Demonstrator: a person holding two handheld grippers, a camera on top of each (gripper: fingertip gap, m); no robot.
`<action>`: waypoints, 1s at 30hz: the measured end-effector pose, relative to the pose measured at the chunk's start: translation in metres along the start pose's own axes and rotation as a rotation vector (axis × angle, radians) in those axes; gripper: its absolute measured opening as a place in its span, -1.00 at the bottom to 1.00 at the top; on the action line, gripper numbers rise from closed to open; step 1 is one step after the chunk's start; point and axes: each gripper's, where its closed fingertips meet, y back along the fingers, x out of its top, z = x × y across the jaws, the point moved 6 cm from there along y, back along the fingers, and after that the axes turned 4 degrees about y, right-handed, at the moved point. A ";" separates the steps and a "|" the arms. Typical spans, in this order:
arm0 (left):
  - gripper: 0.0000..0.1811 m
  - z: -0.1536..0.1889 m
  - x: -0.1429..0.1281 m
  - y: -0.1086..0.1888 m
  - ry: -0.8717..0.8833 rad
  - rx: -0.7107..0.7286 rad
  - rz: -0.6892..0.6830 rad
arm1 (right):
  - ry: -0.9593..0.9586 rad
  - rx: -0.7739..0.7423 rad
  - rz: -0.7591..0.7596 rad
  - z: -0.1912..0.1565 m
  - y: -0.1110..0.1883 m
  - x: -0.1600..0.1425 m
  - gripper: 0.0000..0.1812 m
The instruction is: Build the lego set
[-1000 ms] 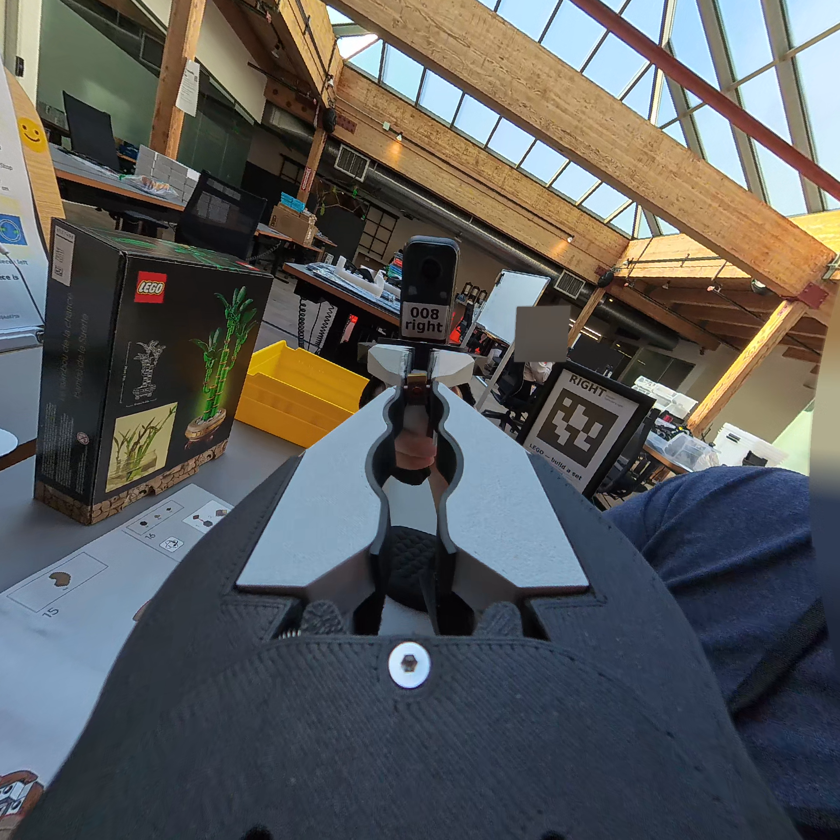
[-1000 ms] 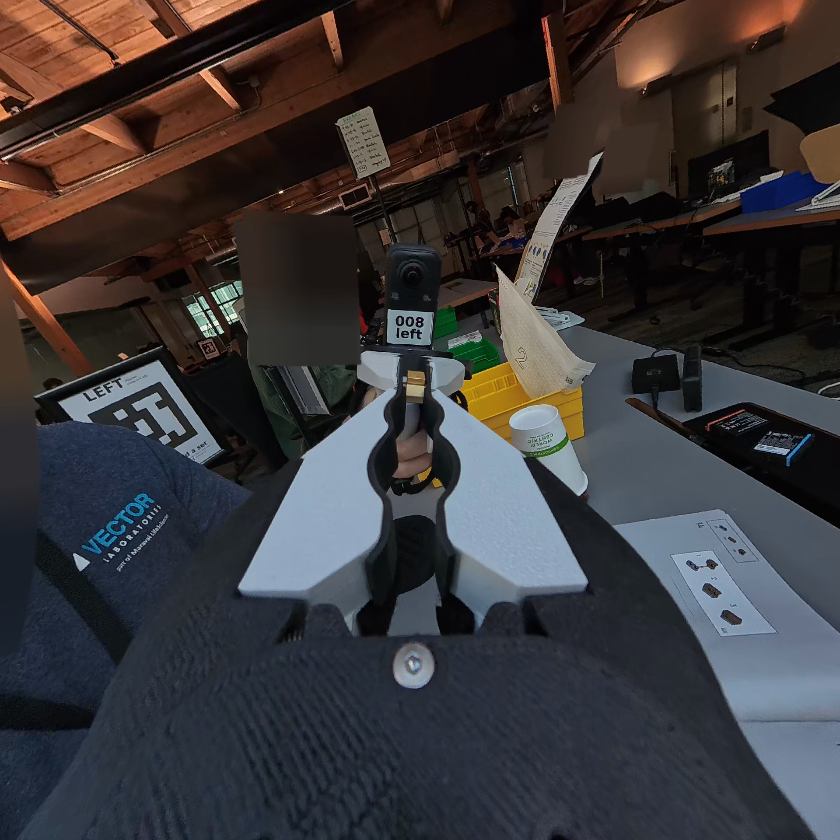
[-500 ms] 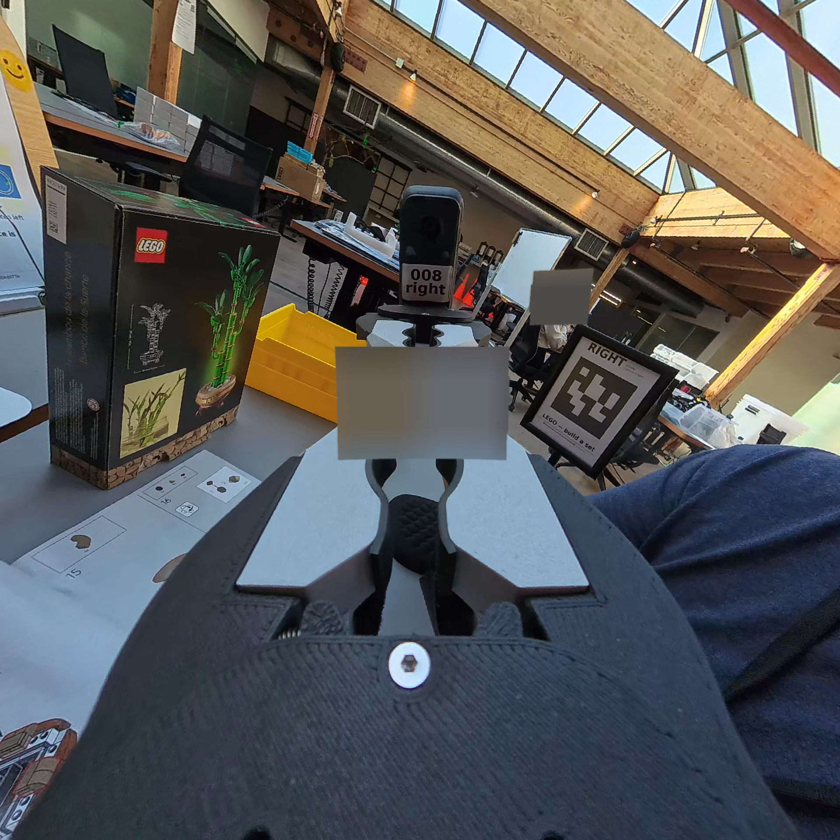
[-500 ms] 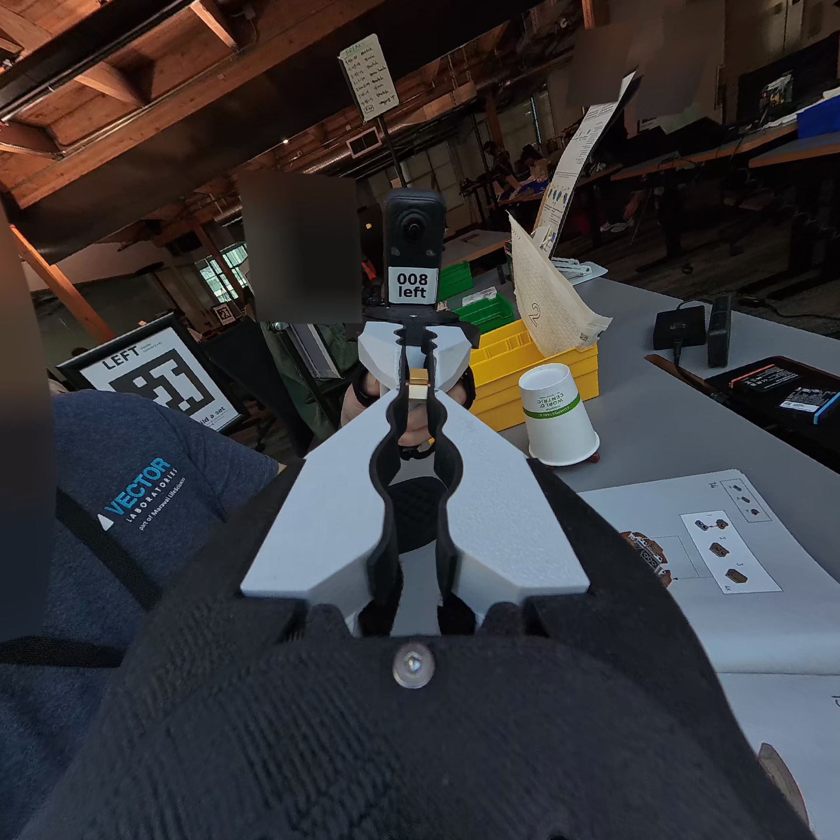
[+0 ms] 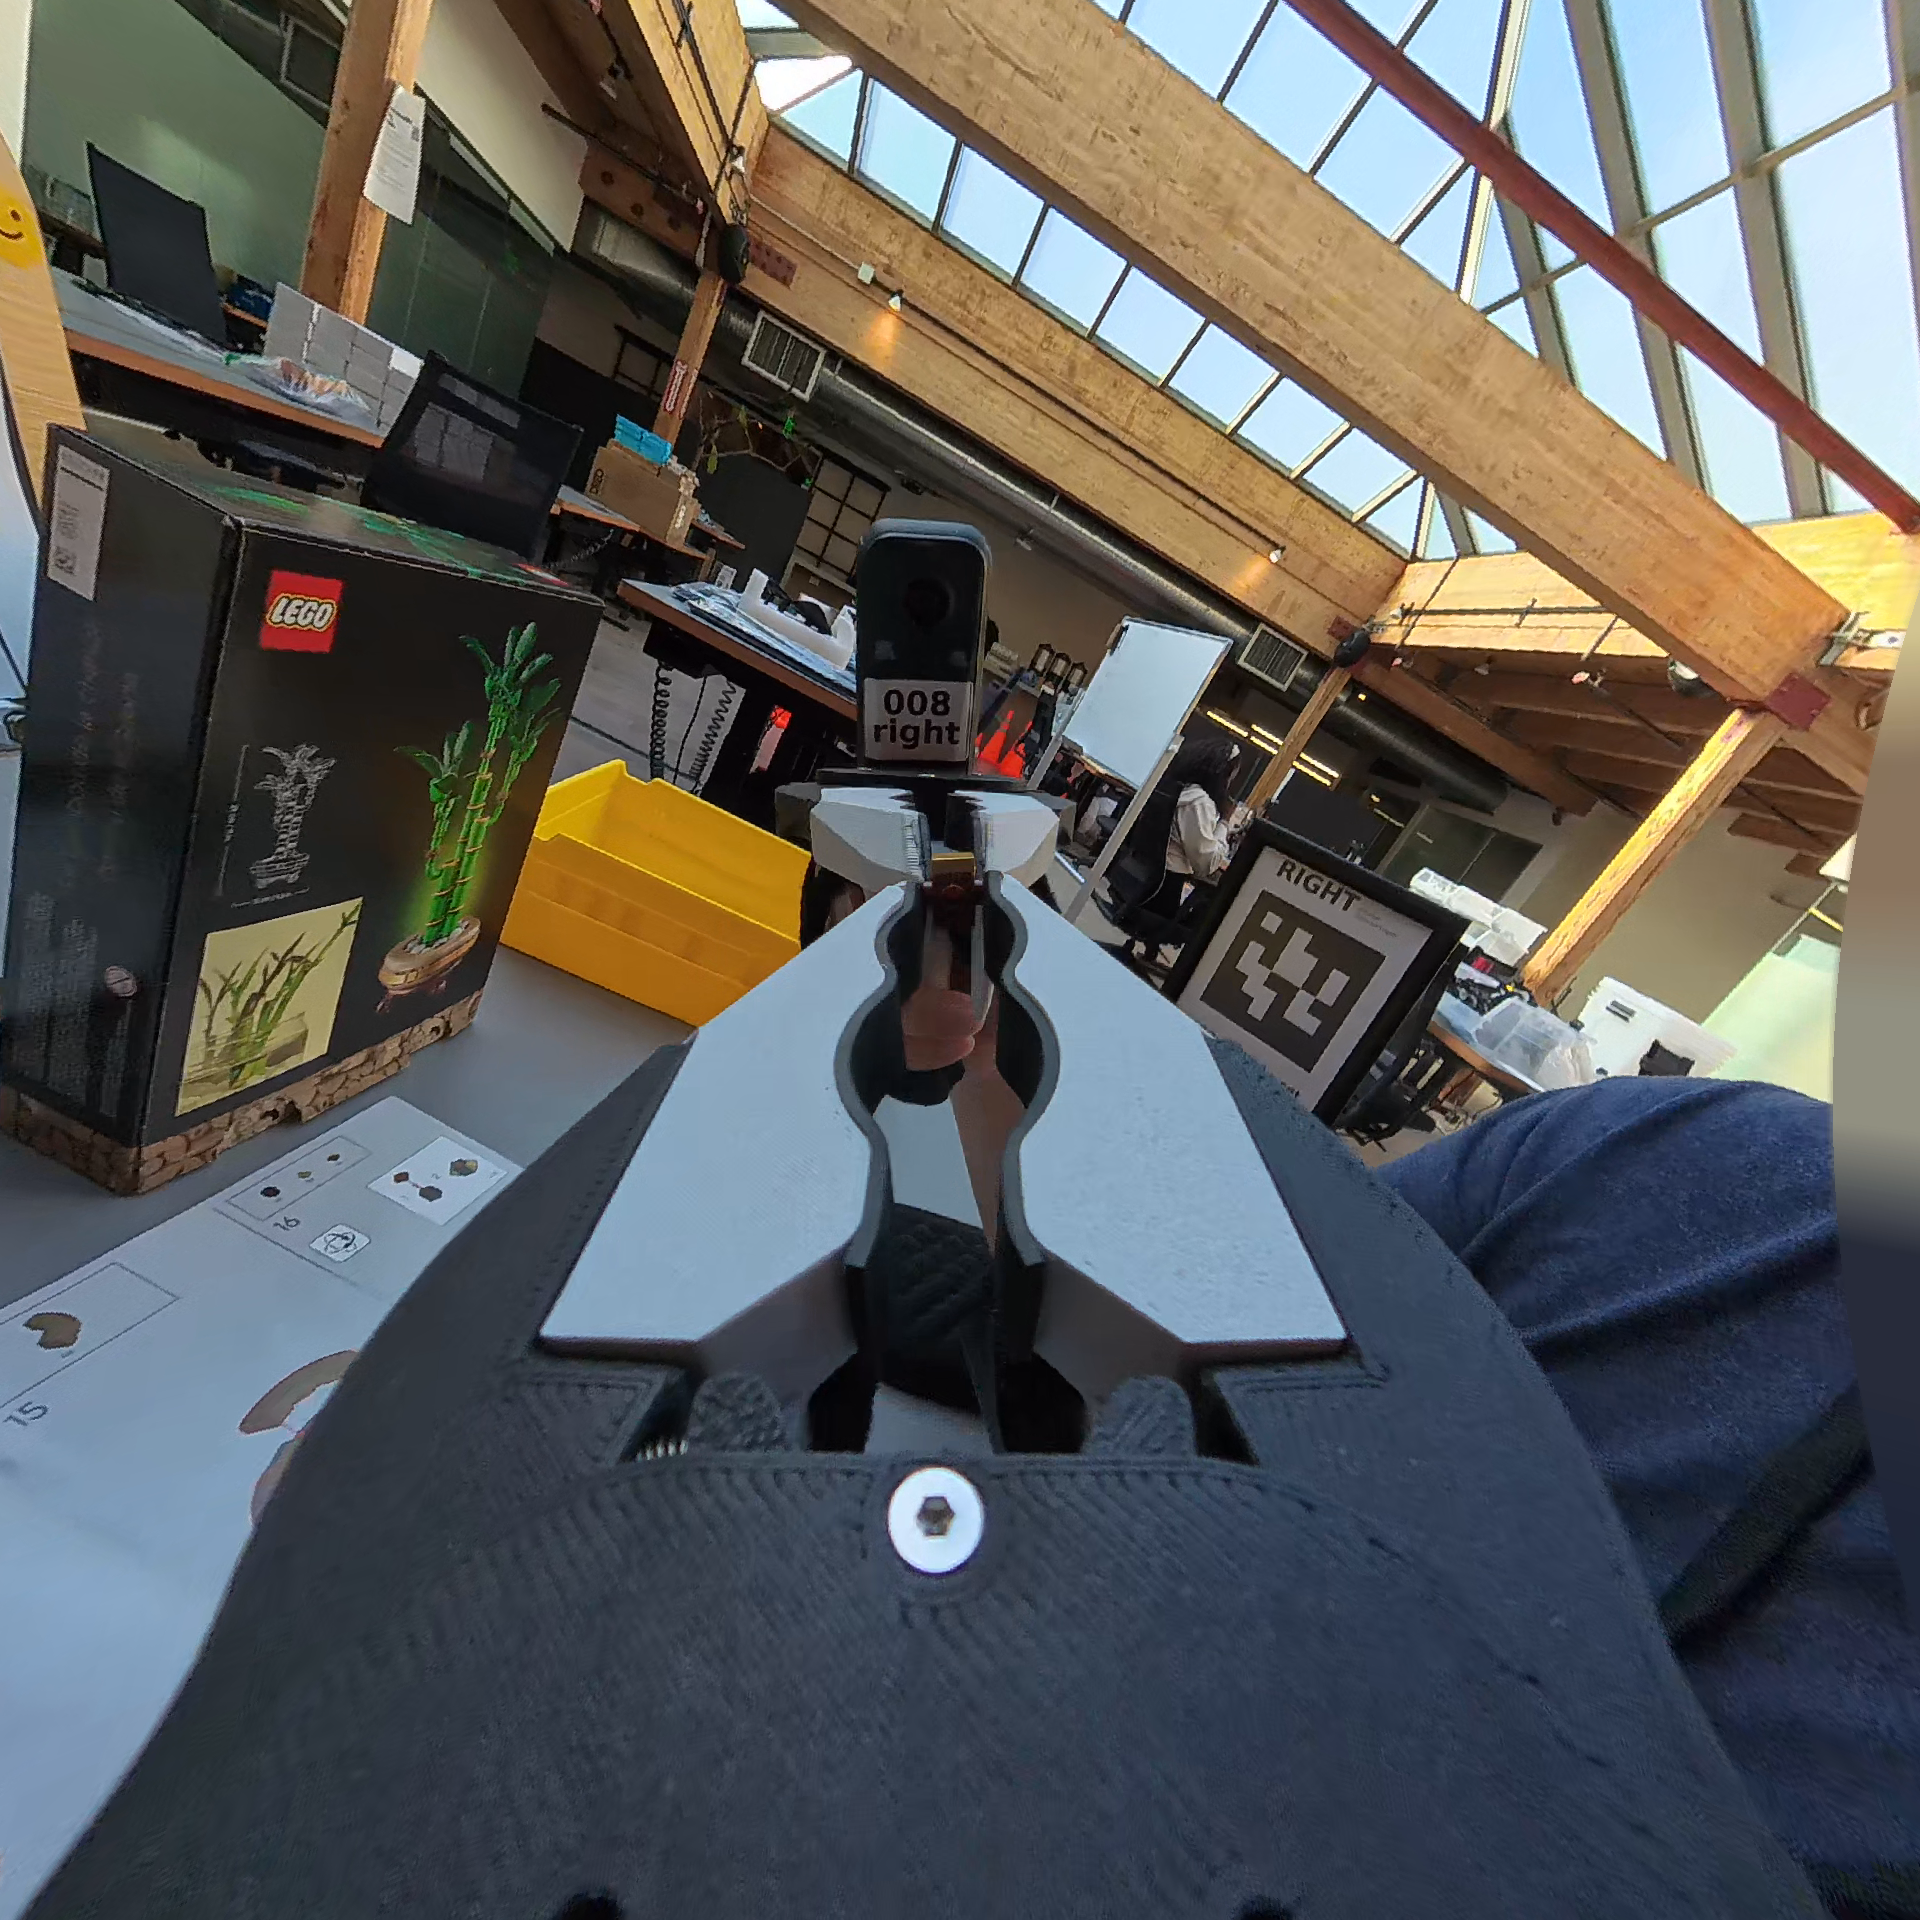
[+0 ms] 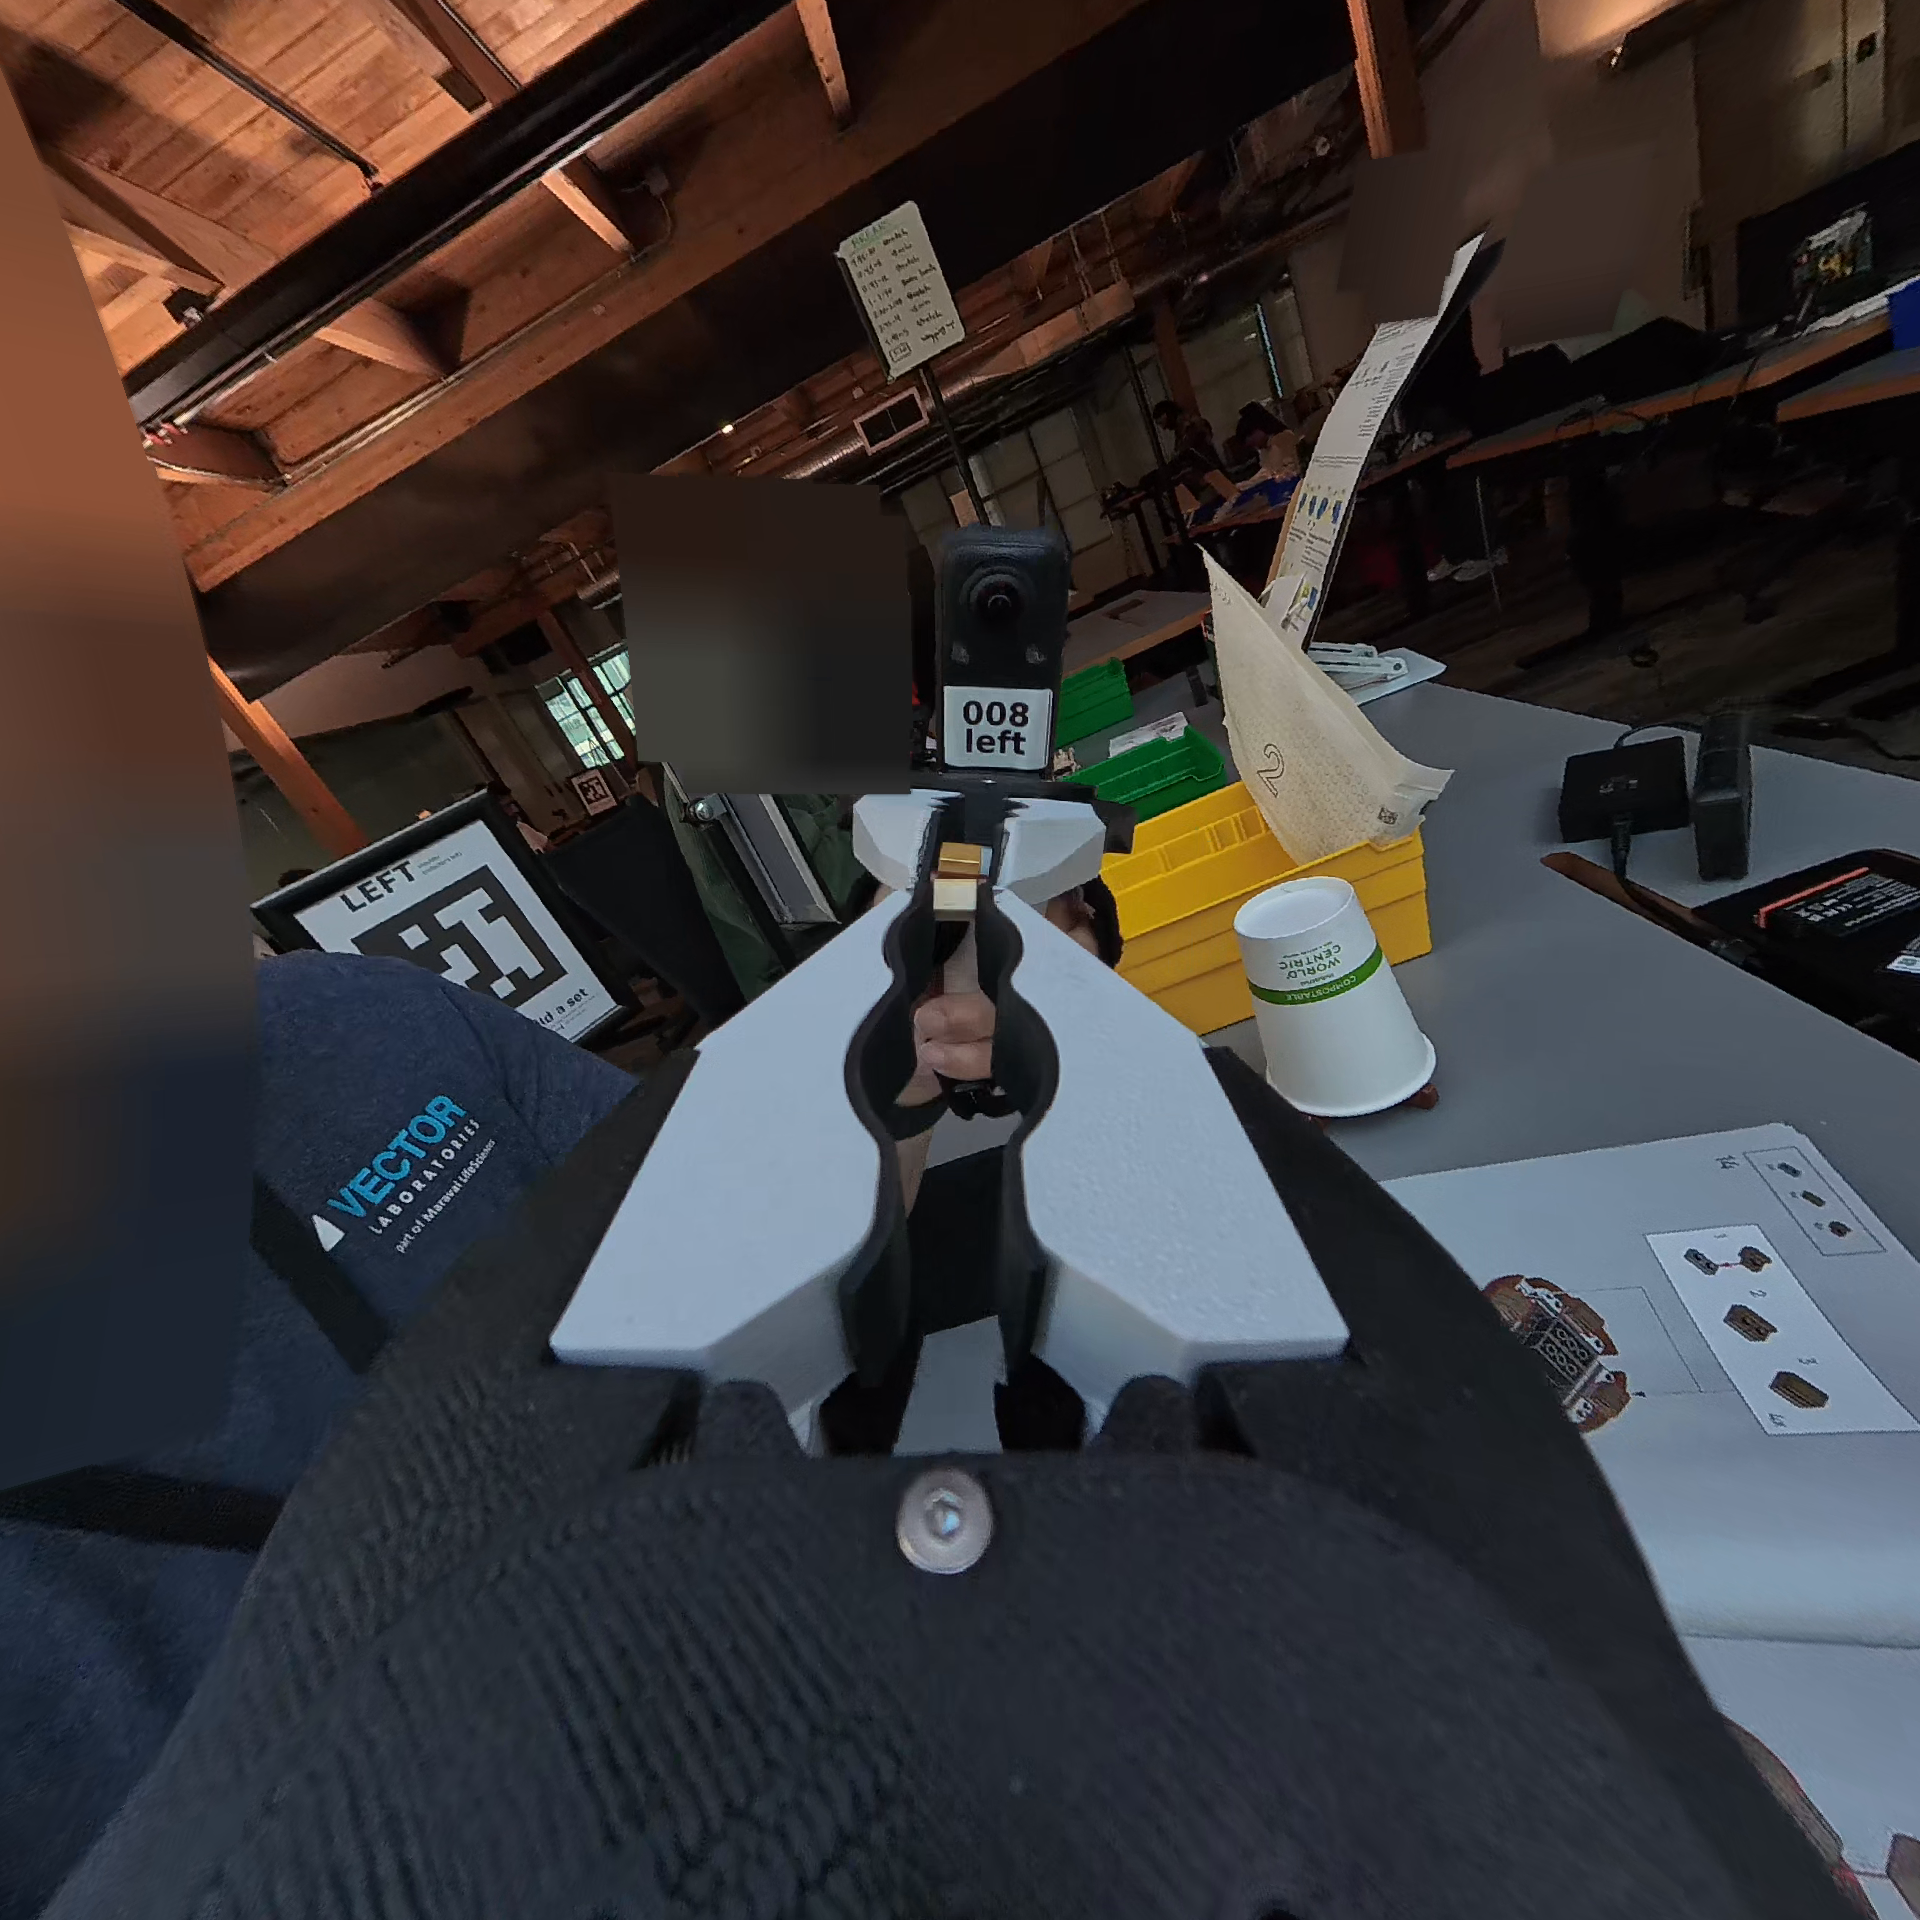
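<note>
My two grippers face each other tip to tip above the table edge. My left gripper (image 5: 951, 888) is shut on a small brown and gold lego piece (image 5: 951, 878). The right gripper (image 5: 940, 831) shows just beyond it, its tips against that piece. In the right wrist view my right gripper (image 6: 958, 902) is shut on a small tan piece (image 6: 958, 896). A small gold piece (image 6: 961, 858) sits right above it, in the tips of the left gripper (image 6: 966, 847). The two pieces touch. A hand shows behind each gripper.
The set's black box with a bamboo picture (image 5: 260, 810) and a yellow bin (image 5: 665, 894) stand on the grey table. The open instruction booklet (image 5: 208, 1299) also shows in the right wrist view (image 6: 1662, 1351). An upturned paper cup (image 6: 1330, 997), another yellow bin (image 6: 1247, 883) and black devices (image 6: 1662, 779) stand beyond. The tips of both grippers are at nearly the same place.
Both views dipped toward the table and swung back up. The grippers stay tip to tip and both stay shut on their pieces.
</note>
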 end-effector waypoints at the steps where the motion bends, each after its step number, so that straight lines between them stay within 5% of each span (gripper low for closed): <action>1: -0.90 0.000 0.000 -0.001 0.008 -0.011 0.019 | -0.009 0.011 0.016 0.000 0.000 0.001 -0.93; 22: -0.90 -0.001 -0.001 0.000 -0.114 0.048 0.004 | 0.063 -0.082 -0.018 0.000 -0.001 -0.001 -0.93; 30: -0.90 -0.005 0.003 0.001 0.022 -0.045 0.072 | 0.001 -0.053 0.038 0.001 -0.003 0.003 -0.93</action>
